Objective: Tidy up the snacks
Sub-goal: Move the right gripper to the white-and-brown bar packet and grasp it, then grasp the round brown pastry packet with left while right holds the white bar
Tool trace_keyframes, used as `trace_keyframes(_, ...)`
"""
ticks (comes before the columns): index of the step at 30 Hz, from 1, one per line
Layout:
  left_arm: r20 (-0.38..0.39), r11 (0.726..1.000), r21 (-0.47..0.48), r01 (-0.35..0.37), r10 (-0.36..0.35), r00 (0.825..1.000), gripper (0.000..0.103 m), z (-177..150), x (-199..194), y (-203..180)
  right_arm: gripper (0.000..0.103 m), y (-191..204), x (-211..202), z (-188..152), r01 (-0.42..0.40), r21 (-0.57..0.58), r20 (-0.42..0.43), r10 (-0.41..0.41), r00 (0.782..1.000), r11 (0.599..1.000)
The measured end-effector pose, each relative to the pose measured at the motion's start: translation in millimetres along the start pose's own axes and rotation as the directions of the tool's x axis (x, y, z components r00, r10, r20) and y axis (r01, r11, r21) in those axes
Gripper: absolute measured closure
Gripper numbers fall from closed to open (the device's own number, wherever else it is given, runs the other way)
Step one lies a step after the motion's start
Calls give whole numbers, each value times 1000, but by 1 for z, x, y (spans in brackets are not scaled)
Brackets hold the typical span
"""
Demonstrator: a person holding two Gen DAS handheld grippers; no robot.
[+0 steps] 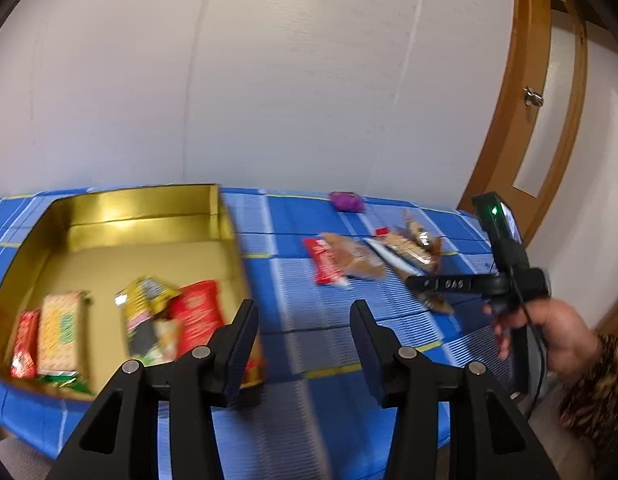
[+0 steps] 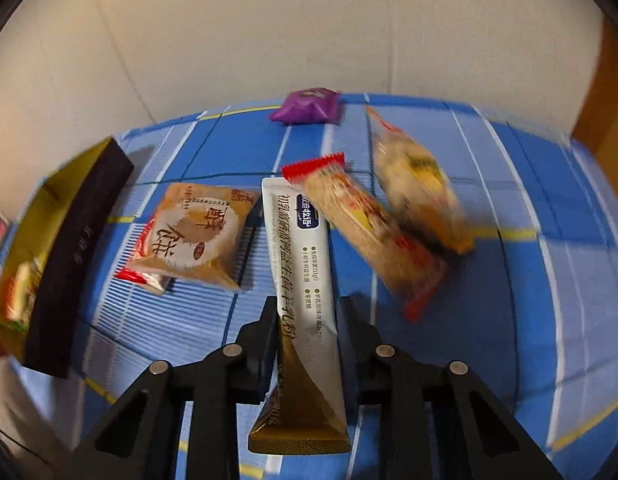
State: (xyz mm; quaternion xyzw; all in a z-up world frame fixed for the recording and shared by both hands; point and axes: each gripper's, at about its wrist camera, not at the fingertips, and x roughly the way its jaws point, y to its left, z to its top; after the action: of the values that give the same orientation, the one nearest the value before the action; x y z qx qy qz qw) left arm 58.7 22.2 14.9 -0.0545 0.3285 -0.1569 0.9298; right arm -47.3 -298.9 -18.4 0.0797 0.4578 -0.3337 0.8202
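Note:
A gold tin box (image 1: 141, 216) sits on the blue checked cloth and holds several snack packets (image 1: 149, 316). My left gripper (image 1: 305, 324) is open and empty, just right of the box. My right gripper (image 2: 309, 316) is shut on a long white and gold milk powder stick (image 2: 305, 264), held above the cloth. Under it lie a tan round-cake packet (image 2: 197, 236), a red-edged cracker packet (image 2: 369, 232), a yellow packet (image 2: 417, 176) and a purple packet (image 2: 307, 106). The right gripper also shows in the left wrist view (image 1: 449, 282), over the loose snacks (image 1: 349, 260).
The box's dark outer wall (image 2: 73, 256) shows at the left of the right wrist view. A white wall runs behind the table. A wooden door (image 1: 545, 100) stands at the right. The table's front edge is close below both grippers.

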Motion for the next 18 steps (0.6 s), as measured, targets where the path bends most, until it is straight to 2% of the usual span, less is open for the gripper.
trace_keyframes(5,-102,999,43,3,1,995,55,20,42,-27,75,-5,-7,-7,-14,32,-2,14,1000,999)
trace_keyframes(12,-261,1000,10,6,-3,965,54,42,115,-45,75,-1,-11,-9,28,1,4,-28,1000,1000)
trace_keyframes(15,-301,999,49,-21,34,953,52,49,141,-55,75,-1,-11,-9,30,-3,7,-30,1000,1000)
trace_keyframes(18,-308,996,76,-44,66,949,47,52,151,-60,75,-3,-10,-8,24,3,9,-24,1000,1000)
